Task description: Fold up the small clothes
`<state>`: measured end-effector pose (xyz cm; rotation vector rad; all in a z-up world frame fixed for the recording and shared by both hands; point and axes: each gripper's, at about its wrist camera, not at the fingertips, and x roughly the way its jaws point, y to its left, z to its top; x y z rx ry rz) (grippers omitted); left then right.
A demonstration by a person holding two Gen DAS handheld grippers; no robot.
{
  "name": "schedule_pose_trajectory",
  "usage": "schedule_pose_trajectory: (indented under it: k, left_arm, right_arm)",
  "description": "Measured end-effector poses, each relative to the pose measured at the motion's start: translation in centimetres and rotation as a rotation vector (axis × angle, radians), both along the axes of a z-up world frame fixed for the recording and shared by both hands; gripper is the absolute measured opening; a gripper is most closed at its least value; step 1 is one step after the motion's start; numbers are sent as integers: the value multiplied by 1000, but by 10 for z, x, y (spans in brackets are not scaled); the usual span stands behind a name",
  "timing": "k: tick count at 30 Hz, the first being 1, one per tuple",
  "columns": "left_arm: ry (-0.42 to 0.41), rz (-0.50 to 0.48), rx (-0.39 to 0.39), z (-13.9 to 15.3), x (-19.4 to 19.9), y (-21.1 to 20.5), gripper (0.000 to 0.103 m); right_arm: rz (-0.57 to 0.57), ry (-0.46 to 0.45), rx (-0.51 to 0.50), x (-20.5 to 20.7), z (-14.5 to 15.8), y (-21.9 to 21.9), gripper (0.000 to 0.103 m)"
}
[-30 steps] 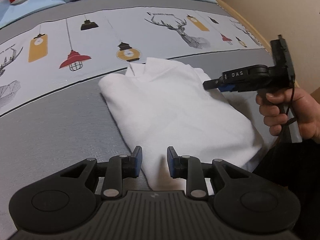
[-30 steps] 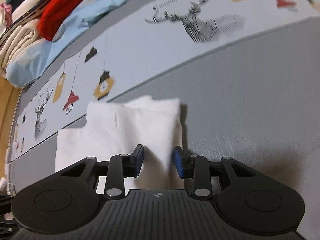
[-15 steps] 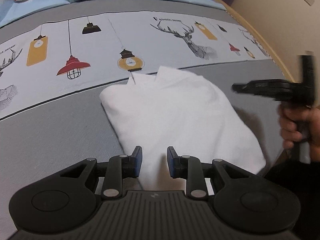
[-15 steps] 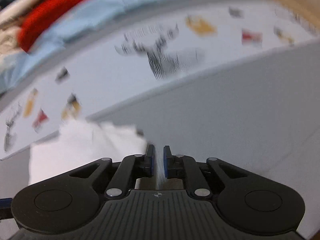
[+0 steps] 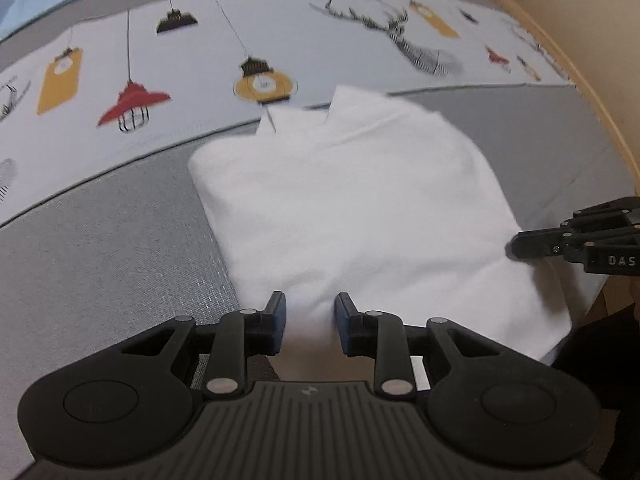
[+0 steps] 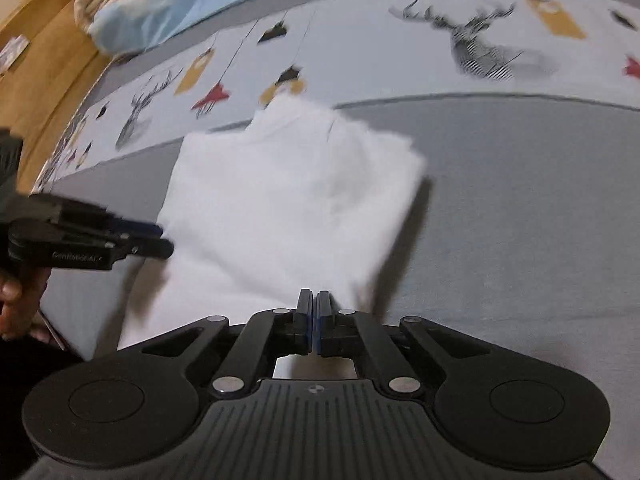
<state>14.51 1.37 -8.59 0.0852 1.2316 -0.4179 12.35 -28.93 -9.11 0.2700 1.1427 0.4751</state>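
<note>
A white garment (image 5: 352, 208), folded into a rough rectangle, lies on the grey part of the bedspread; it also shows in the right wrist view (image 6: 288, 200). My left gripper (image 5: 310, 314) is open, its jaws either side of the garment's near left edge. It shows from the side in the right wrist view (image 6: 160, 240). My right gripper (image 6: 314, 312) is shut at the garment's near right edge; whether cloth is between the pads is hidden. It also shows at the right in the left wrist view (image 5: 516, 246).
The bedspread (image 5: 100, 248) has a pale band printed with lamps and deer (image 5: 404, 40). A pile of folded clothes (image 6: 132, 4) sits at the far end. A wooden bed frame (image 5: 592, 92) runs along the right edge.
My right gripper has shut and swung from the garment's far side down to its near right edge. My left gripper has stayed open at the near left edge.
</note>
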Motion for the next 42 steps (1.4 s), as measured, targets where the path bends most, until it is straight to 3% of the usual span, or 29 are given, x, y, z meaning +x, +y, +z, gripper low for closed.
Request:
schedule_pose_trajectory:
  k: [2,4,6,7,9,10,13,14,15,16,18,21,26,35,37,39,42]
  left_arm:
    - [-29,-42,-58,16,-9,1,30]
    - [1,-115,-117,16,-17,0,30]
    - [73,-199,-48,-4,-27,-10,30]
    - [57,-250,23,-13,-34,-15,30]
    - [15,-291,42,-11,-40,-18,30]
    - [25,-262,27,-7,-37,-14,30]
    - [16,-142,-40,6,-25,1,39]
    - [-5,-89,-51,9,-20,7,51]
    - [-17,-36,-54,10,-15,12,60]
    - [-16,15,-60,9,-10,17,61]
    - [20,108,-77,3,2,27,62]
    - [80,172,-79,-9,11,31,64]
    - [98,176,-89,-17,17,26,68]
    - [117,178,-149,-38,17,32,73]
    - [123,184,-164,-41,19,34,74]
    - [124,185,-179,-43,20,36,75]
    - [117,184,-196,-44,24,36,73]
  right_arm:
    - [46,-23,70,-4,10,2,7]
    - [153,9,38,-13,2,13,5]
    - [233,29,-103,-20,-12,30,0]
    - [244,43,-113,-21,-15,33,0]
    - [242,44,-99,-20,-11,35,0]
    - [231,42,-89,-19,-8,33,0]
    - [107,-3,69,-9,6,19,17]
    - [57,-27,107,-5,10,13,39]
    - [3,-46,115,-1,13,8,54]
    - [-50,-57,93,2,13,4,56]
    - [-102,-26,38,9,4,3,55]
    - [-142,70,-7,14,-16,5,56]
    - [-146,126,0,18,-32,9,63]
    - [-126,159,25,21,-36,14,62]
    - [-123,165,34,22,-37,16,60]
    - [-119,169,49,23,-39,18,48]
    - [-121,175,62,25,-40,20,41]
